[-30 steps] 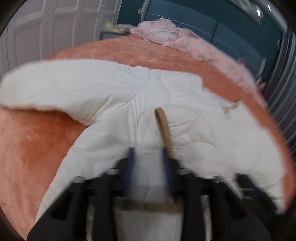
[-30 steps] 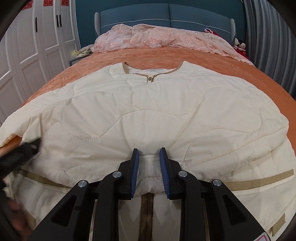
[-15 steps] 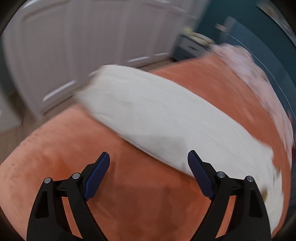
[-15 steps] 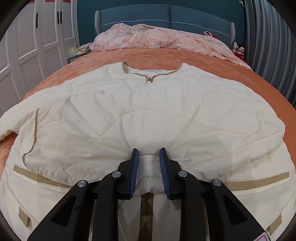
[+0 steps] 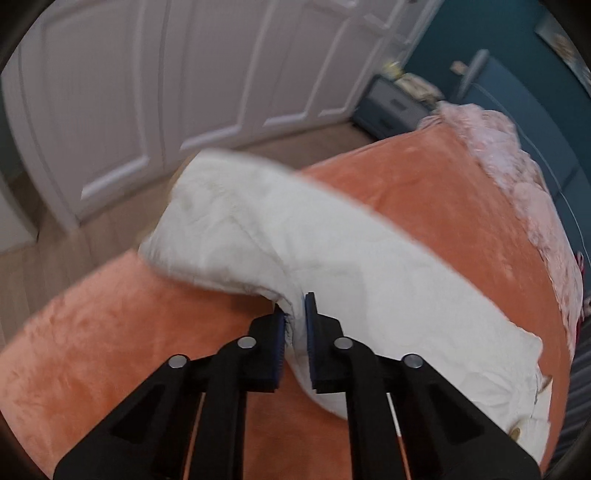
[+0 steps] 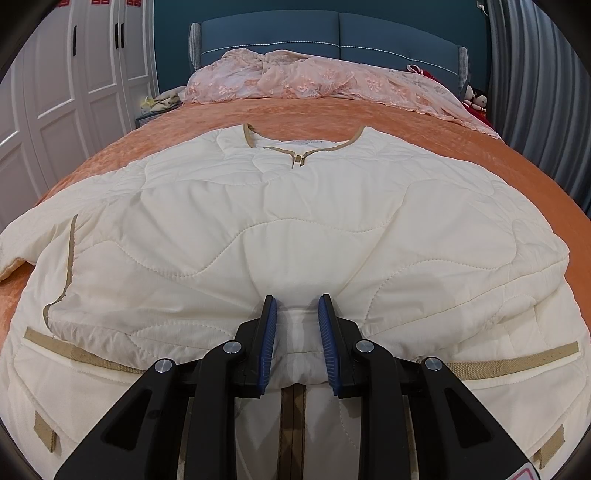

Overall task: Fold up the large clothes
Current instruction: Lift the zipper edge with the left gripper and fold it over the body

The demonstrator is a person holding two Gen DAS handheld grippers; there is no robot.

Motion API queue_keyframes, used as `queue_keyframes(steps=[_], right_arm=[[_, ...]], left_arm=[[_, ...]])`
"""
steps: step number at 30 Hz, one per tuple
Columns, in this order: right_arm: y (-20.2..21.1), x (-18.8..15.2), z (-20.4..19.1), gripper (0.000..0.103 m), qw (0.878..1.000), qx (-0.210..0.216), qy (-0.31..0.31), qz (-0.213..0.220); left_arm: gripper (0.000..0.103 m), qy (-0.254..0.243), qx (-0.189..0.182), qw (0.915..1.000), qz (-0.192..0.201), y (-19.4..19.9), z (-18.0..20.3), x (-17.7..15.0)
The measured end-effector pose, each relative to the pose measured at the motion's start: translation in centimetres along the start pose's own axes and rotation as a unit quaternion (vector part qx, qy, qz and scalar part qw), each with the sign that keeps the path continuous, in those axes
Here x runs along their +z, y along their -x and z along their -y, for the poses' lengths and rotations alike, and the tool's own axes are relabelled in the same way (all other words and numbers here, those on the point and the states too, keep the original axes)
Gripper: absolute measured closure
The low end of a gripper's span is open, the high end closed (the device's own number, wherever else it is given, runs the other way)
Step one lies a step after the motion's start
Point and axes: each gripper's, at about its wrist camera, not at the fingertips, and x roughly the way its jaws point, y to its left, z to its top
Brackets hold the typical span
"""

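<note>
Left wrist view: the left gripper (image 5: 294, 314) points down at the orange bedspread (image 5: 424, 206). Its jaws are closing on the near edge of the cream sleeve (image 5: 314, 254), with a fold of the cloth pinched between the blue pads (image 5: 309, 332). The sleeve runs from the gripper up and to the left, and its cuff end reaches the bed's edge above the wooden floor (image 5: 44, 258). To the right the sleeve widens into the rest of the garment. White wardrobe doors (image 5: 155, 81) fill the background, a dark nightstand (image 5: 391, 107) stands beside the bed, and a pink lace cover (image 5: 517, 177) lies along the bed's far end. This view is somewhat blurred.

Right wrist view: the jacket (image 6: 288, 221) lies spread flat on the bedspread (image 6: 480, 147), collar toward the blue headboard (image 6: 332, 33), zip pull at the neckline. Tan trim runs along the pockets and down the front. The right gripper (image 6: 297, 314) stands narrowly parted, its pads (image 6: 327, 332) gripping a raised bunch of the jacket's cloth at the lower middle, just above the tan front strip. The lace cover (image 6: 314, 81) lies piled below the headboard. White wardrobe doors (image 6: 74, 92) stand on the left and a grey curtain (image 6: 535, 92) hangs on the right.
</note>
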Motion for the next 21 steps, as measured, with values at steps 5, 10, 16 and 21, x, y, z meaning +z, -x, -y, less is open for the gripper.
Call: queue_keyframes(steps=[5, 10, 16, 21], right_arm=[[0.1, 0.1, -0.1, 0.079, 1.0, 0.002, -0.003, 0.0], [1.3, 0.5, 0.6, 0.066, 0.999, 0.024, -0.025, 0.005], [6.7, 0.1, 4.2, 0.055, 0.992, 0.08, -0.083, 0.044], [9.8, -0.4, 8.0, 0.039, 0.989, 0.096, -0.104, 0.054]], left_arm=[[0.097, -0.07, -0.064, 0.9938, 0.059, 6.6, 7.1, 0.4], [0.097, -0.157, -0.162, 0.9691, 0.1, 15.4, 18.5, -2.1], [0.093, -0.25, -0.258, 0.9314, 0.059, 19.7, 31.0, -10.6], [0.028, -0.289, -0.283, 0.914, -0.032, 16.6, 36.1, -19.0]])
